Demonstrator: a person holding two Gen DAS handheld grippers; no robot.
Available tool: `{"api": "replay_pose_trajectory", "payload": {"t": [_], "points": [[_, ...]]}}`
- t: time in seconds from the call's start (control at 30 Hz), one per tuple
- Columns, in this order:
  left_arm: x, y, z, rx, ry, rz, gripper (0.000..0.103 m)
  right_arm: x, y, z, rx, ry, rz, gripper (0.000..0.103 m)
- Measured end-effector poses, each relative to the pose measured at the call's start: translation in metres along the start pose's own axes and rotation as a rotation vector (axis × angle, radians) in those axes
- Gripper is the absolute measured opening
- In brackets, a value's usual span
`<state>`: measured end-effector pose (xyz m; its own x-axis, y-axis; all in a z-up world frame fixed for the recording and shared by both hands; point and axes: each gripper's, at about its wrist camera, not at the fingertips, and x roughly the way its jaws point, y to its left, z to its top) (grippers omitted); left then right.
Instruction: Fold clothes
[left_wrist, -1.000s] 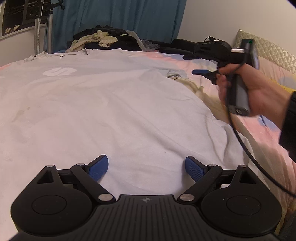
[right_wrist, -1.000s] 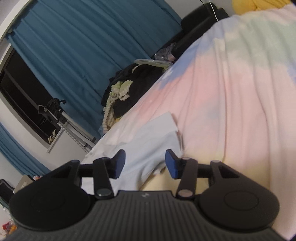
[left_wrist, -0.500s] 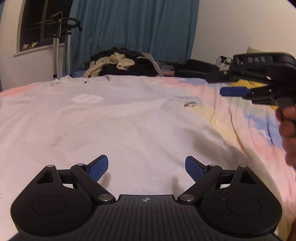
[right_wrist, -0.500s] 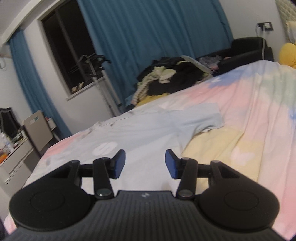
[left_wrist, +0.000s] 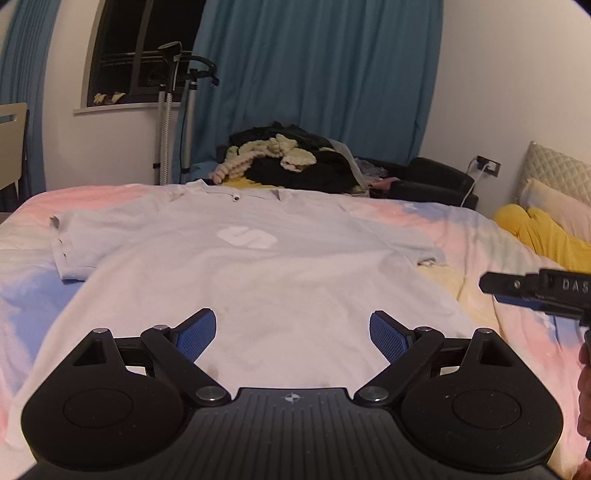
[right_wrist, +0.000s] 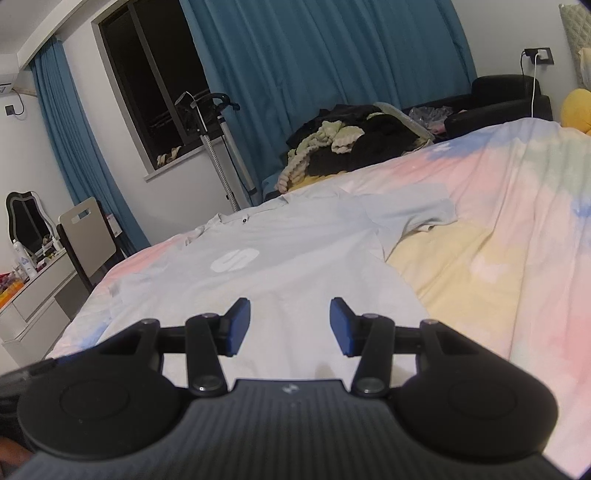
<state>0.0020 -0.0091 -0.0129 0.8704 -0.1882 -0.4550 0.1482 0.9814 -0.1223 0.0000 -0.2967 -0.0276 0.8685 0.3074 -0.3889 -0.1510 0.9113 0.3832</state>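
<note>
One t-shirt (left_wrist: 266, 273), one bed (left_wrist: 480, 236), two tools (left_wrist: 291, 332) (right_wrist: 290, 325), and perhaps one clothes pile (left_wrist: 291, 162).

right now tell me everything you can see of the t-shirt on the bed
The t-shirt is pale grey-blue, soft knit by the look, with a white logo on the chest and a small round tag at the collar. It lies spread flat, not yet folded, on the pastel bedspread, collar toward the far edge, hem nearest the cameras. Both short sleeves lie out sideways; the right-hand sleeve has a rumpled cuff. A few faint marks show low on the front. Neither gripper touches it.
</note>
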Motion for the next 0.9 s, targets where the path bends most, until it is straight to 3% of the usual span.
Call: {"api": "replay_pose_trajectory", "payload": {"t": [0.53,0.77,0.9], "points": [[0.012,0.027,0.011,-0.131,0.027,-0.012,0.092,0.026,0.017,-0.008,-0.065,0.012,0.033,0.055],[0.015,0.028,0.013,-0.109,0.018,0.017,0.092,0.034,0.027,-0.014,-0.104,0.016,0.050,0.055],[0.015,0.033,0.013,-0.145,0.029,-0.004,0.092,0.034,0.030,-0.015,-0.105,0.007,0.047,0.067]]}}
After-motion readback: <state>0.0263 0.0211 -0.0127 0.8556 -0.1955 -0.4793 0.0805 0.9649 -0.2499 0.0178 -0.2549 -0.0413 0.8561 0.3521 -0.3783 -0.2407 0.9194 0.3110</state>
